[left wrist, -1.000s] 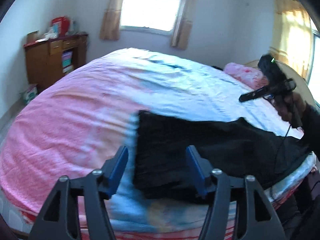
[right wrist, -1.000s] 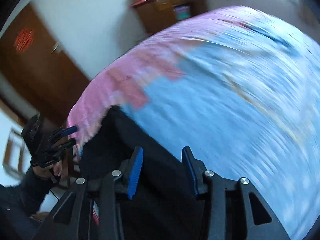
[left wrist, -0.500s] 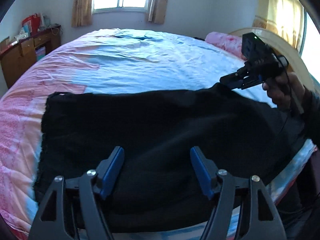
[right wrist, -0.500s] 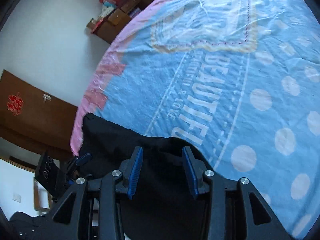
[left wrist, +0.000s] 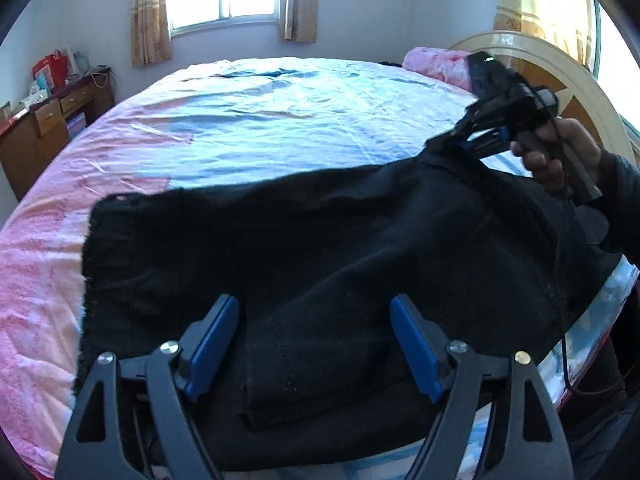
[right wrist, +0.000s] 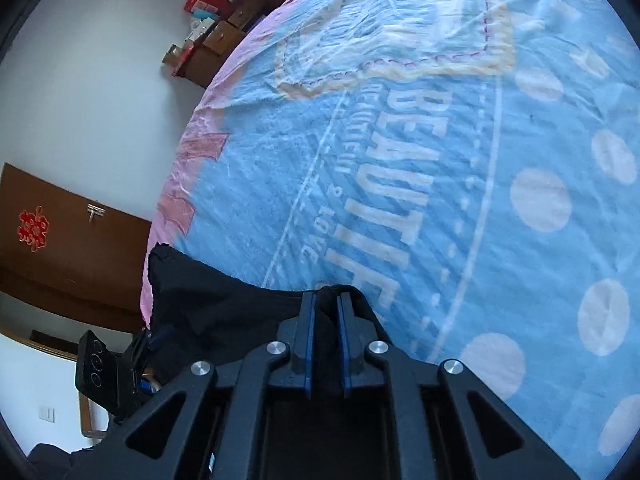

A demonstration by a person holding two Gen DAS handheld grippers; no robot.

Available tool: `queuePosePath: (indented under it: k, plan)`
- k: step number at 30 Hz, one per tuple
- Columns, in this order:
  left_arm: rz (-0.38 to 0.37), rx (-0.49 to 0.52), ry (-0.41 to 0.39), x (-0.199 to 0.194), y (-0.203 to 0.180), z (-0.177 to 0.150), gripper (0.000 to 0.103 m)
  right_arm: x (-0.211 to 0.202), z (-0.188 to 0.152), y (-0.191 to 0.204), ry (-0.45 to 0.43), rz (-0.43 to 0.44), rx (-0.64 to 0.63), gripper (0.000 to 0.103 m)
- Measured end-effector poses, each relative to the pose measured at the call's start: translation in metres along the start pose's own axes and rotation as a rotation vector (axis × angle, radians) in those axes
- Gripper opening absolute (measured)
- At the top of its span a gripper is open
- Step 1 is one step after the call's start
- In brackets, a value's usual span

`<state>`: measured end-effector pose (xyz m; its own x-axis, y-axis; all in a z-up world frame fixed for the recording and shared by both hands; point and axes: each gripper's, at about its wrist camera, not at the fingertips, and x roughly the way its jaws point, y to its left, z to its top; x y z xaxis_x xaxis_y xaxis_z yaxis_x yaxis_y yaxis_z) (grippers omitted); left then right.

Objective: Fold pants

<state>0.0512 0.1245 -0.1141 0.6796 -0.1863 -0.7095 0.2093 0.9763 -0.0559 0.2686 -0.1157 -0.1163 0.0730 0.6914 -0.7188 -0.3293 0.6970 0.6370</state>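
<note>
Black pants point(left wrist: 304, 264) lie across the near side of the bed, hem end at the left, waist end at the right. My left gripper point(left wrist: 316, 320) is open above the middle of the pants and holds nothing. My right gripper point(right wrist: 326, 300) is shut on the far upper edge of the pants point(right wrist: 224, 312); in the left wrist view it point(left wrist: 460, 142) pinches and lifts that edge at the right, with the hand behind it.
The bed has a blue and pink sheet point(left wrist: 260, 120) with white dots and lettering point(right wrist: 400, 168). A pink pillow point(left wrist: 436, 62) and a round headboard point(left wrist: 584, 92) are at the right. A wooden dresser point(left wrist: 44, 128) stands at the left wall. A brown door point(right wrist: 60, 248) is at the far side.
My right gripper has closed on the pants' far edge and raised it slightly. My left gripper stays open over the pants and has shifted a little closer.
</note>
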Motion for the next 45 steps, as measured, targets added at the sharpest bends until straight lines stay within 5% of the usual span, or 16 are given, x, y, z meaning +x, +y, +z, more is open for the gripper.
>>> queuePosePath:
  k: [1,2,5,9,16,22,25,31,34,37,45]
  plan:
    - [0.01,0.002,-0.014,-0.006,-0.003,0.001,0.081,-0.015,-0.003,0.001,-0.048,-0.036,0.001,0.045]
    - [0.005,0.006,-0.029,-0.012,-0.006,0.002,0.081,-0.03,-0.008,0.001,-0.093,-0.057,0.0,0.051]
    - [-0.038,0.044,-0.078,-0.031,-0.026,0.008,0.081,-0.089,-0.037,0.0,-0.207,-0.051,0.021,0.051]
    - [-0.151,0.112,-0.117,-0.04,-0.076,0.019,0.081,-0.177,-0.112,-0.001,-0.347,-0.18,0.047,0.052]
    - [-0.418,0.31,-0.07,-0.012,-0.204,0.022,0.081,-0.309,-0.291,-0.049,-0.578,-0.375,0.335,0.052]
    - [-0.519,0.403,-0.014,0.017,-0.273,0.031,0.079,-0.37,-0.372,-0.112,-0.731,-0.441,0.597,0.052]
    - [-0.537,0.437,0.004,0.024,-0.299,0.029,0.079,-0.384,-0.383,-0.133,-0.787,-0.42,0.656,0.052]
    - [-0.535,0.483,0.096,0.045,-0.32,0.017,0.047,-0.388,-0.377,-0.163,-0.825,-0.361,0.697,0.052]
    - [-0.53,0.504,0.085,0.046,-0.321,0.013,0.046,-0.39,-0.374,-0.171,-0.86,-0.372,0.731,0.051]
    - [-0.546,0.499,0.095,0.047,-0.319,0.012,0.046,-0.4,-0.374,-0.181,-0.902,-0.375,0.741,0.009]
    - [-0.56,0.468,0.103,0.05,-0.318,0.014,0.046,-0.434,-0.346,-0.14,-1.072,-0.336,0.47,0.007]
